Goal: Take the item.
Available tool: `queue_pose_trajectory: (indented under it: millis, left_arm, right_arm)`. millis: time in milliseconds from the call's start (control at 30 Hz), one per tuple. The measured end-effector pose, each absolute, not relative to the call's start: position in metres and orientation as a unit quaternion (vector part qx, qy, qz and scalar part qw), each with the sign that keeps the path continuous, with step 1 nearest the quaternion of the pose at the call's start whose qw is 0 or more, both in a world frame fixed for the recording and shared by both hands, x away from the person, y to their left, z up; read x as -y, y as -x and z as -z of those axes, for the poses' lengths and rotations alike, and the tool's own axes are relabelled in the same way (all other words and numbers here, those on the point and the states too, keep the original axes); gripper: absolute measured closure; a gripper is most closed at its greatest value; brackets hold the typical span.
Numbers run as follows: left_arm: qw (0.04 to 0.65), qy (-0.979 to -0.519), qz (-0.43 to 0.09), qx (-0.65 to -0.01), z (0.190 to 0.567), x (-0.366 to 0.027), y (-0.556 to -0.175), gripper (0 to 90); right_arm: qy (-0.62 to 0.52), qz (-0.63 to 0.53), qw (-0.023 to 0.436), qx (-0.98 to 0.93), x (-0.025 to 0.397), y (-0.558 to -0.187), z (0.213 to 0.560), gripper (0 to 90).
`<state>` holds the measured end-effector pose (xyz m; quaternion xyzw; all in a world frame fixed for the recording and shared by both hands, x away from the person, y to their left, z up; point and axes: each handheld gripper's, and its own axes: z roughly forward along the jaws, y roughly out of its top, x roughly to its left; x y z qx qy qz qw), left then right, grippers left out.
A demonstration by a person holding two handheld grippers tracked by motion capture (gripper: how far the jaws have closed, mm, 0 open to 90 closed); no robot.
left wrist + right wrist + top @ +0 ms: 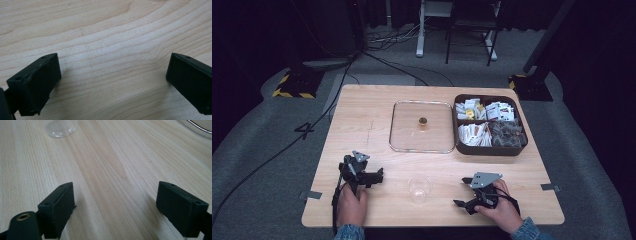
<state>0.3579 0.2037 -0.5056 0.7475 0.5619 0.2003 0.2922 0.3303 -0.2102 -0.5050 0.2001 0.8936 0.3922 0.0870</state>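
On the near edge of the table (362,115) our left gripper (371,176) and right gripper (462,199) rest with fingers (37,85) spread wide and nothing between them, so we judge the work not yet begun. The clear cup (419,187) stands upright between us, untouched; the glass lid (422,126) lies beside the open sachet box (489,125), so picking a sachet and filling the cup all seems left to do.

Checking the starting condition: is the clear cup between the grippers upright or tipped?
Upright. The clear cup stands on the table, rim upward, circular from above.
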Motion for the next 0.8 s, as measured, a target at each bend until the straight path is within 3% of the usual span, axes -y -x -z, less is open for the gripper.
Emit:
queue_pose_trajectory:
  millis: [267,333,433,600,800]
  left_arm:
    - [0.292,-0.747,-0.201,-0.563,0.505,-0.203,-0.358,0.0]
    - [0.291,-0.747,-0.202,-0.563,0.505,-0.203,-0.358,0.0]
    - [0.29,-0.746,-0.202,-0.565,0.505,-0.203,-0.358,0.0]
    - [0.29,-0.745,-0.203,-0.565,0.505,-0.203,-0.358,0.0]
    - [0.29,-0.746,-0.203,-0.565,0.505,-0.203,-0.358,0.0]
  right_arm:
    - [-0.212,-0.409,0.079,-0.884,0.216,-0.332,0.495,20.7]
    - [-0.232,-0.407,0.07,-0.881,0.221,-0.333,0.484,26.8]
    - [-0.254,-0.405,0.059,-0.876,0.225,-0.335,0.474,29.2]
    - [-0.26,-0.419,0.067,-0.867,0.23,-0.339,0.461,29.0]
    - [-0.255,-0.45,0.089,-0.851,0.236,-0.346,0.448,21.0]
